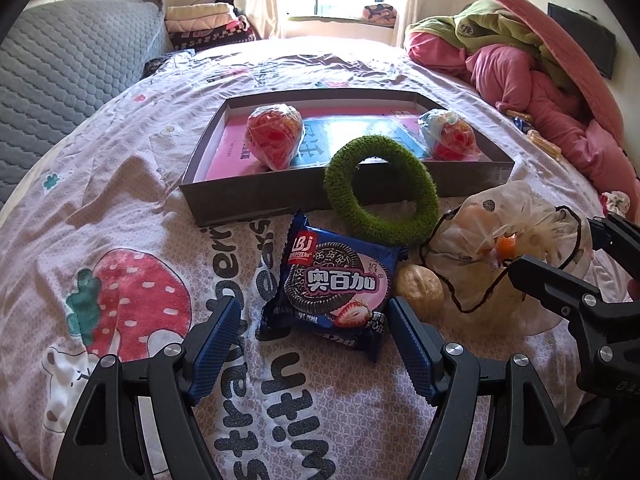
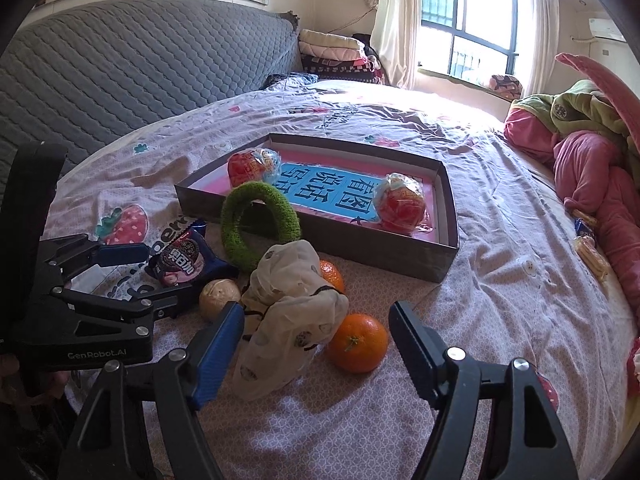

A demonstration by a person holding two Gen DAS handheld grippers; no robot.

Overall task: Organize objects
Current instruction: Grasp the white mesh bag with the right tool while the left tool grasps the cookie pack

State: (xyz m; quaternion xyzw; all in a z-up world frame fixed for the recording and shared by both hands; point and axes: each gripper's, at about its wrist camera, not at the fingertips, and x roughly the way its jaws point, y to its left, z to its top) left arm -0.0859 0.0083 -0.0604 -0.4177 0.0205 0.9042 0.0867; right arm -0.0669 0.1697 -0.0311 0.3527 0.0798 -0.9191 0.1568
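A shallow grey box (image 1: 240, 204) (image 2: 280, 236) on the bed holds two wrapped red sweets (image 1: 274, 136) (image 1: 450, 134). A green fuzzy ring (image 1: 380, 192) (image 2: 260, 226) leans on its near wall. A blue cookie packet (image 1: 332, 280) (image 2: 186, 262), a walnut (image 1: 420, 290) (image 2: 219, 298), a sheer white pouch (image 1: 508, 248) (image 2: 288, 316) and two oranges (image 2: 358, 342) (image 2: 331, 275) lie in front. My left gripper (image 1: 312, 344) (image 2: 160, 272) is open, its fingers either side of the packet's near edge. My right gripper (image 2: 316, 352) is open around the pouch and the near orange.
A pink and green pile of bedding (image 1: 540, 80) (image 2: 592, 152) lies at the right edge of the bed, with small snack packets (image 2: 588, 240) beside it. A grey quilted headboard (image 1: 68, 72) stands on the left. A window is at the far side.
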